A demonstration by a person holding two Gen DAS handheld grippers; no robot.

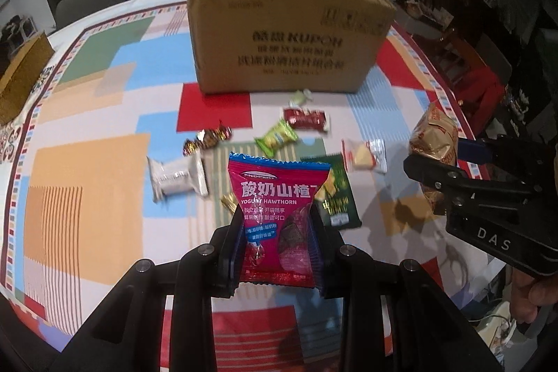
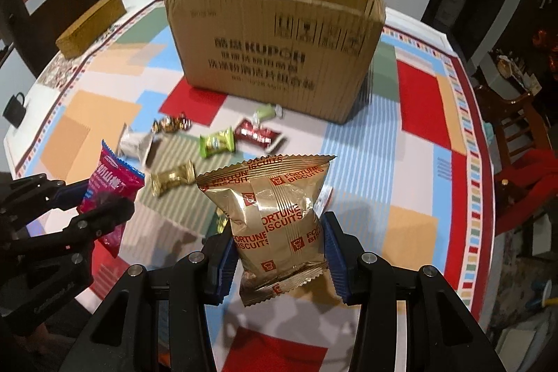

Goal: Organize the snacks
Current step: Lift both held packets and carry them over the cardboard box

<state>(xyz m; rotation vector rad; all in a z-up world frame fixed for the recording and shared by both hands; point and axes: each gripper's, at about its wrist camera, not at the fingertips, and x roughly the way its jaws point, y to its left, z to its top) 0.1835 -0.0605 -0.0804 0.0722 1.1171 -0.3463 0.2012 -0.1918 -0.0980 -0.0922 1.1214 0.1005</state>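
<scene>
Right now both claws are clenched on snack packets, lifted clear of the counter (image 1: 87, 169). The left claw (image 1: 279, 232) grasps a red yogurt hawthorn packet (image 1: 275, 208) by its lower half, the packet standing upright between the blue pads. The right claw (image 2: 279, 253) grasps a gold Fortune Biscuits packet (image 2: 275, 218) the same way, pads pressing on both its sides.

Toward the far edge of the counter stands an open cardboard box (image 2: 275, 58), its printed wall facing the claws. Between the box and the claws, loose snacks lie on the patterned cloth: a pale green candy (image 1: 301, 96) just beside the box's near wall, a dark red bar (image 1: 307, 118), a light green packet (image 1: 277, 136), a white packet (image 1: 178, 178), a foil-wrapped sweet with shiny ends (image 1: 207, 140), a dark green sachet (image 1: 336, 194) and a clear-wrapped yellow biscuit (image 1: 364, 154). A gold candy (image 2: 172, 178) lies near the left claw's packet.

A brown tissue box (image 2: 92, 23) rests at the far left edge of the counter.
</scene>
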